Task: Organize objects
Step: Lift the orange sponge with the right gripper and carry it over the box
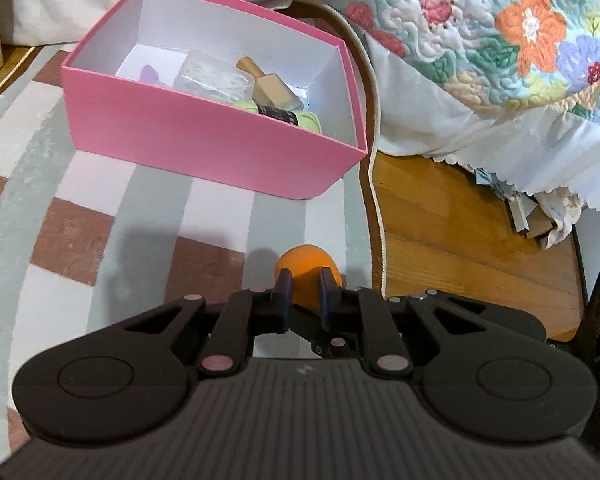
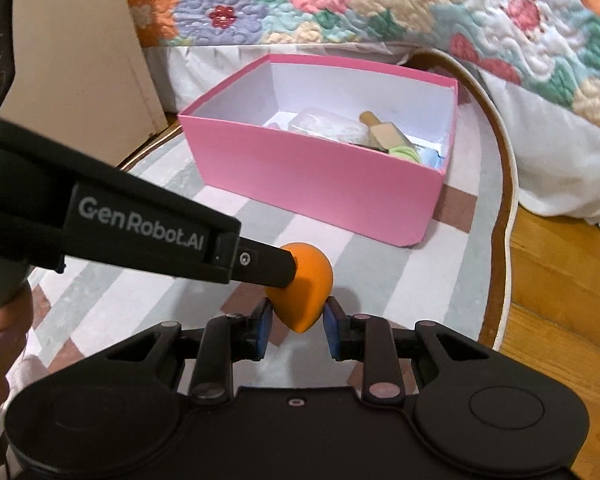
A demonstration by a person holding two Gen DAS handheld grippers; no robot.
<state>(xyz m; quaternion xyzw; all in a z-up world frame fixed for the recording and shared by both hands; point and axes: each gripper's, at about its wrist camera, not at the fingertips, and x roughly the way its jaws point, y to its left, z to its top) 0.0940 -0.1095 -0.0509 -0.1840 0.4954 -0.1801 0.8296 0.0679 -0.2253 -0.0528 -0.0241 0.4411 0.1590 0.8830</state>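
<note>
An orange egg-shaped sponge (image 1: 309, 261) is held above the striped rug, and both grippers are on it. My left gripper (image 1: 305, 285) is shut on it, blue pads pressing on either side. In the right wrist view the sponge (image 2: 308, 280) has its pointed end down between the pads of my right gripper (image 2: 299, 314), which is shut on it. The left gripper's finger (image 2: 268, 260) reaches in from the left onto the rounded top. Beyond stands an open pink box (image 1: 204, 136), also in the right wrist view (image 2: 308, 188), holding a wooden piece (image 1: 270, 84), a clear packet (image 1: 212, 74) and a green roll (image 1: 296, 118).
A grey, white and brown striped rug (image 1: 80, 184) lies under the box. Wooden floor (image 1: 460, 232) runs along its right edge. A bed with a floral quilt (image 1: 500, 32) and a white skirt rises behind. A beige cabinet (image 2: 76, 60) stands at left. A hand (image 2: 0, 332) shows at lower left.
</note>
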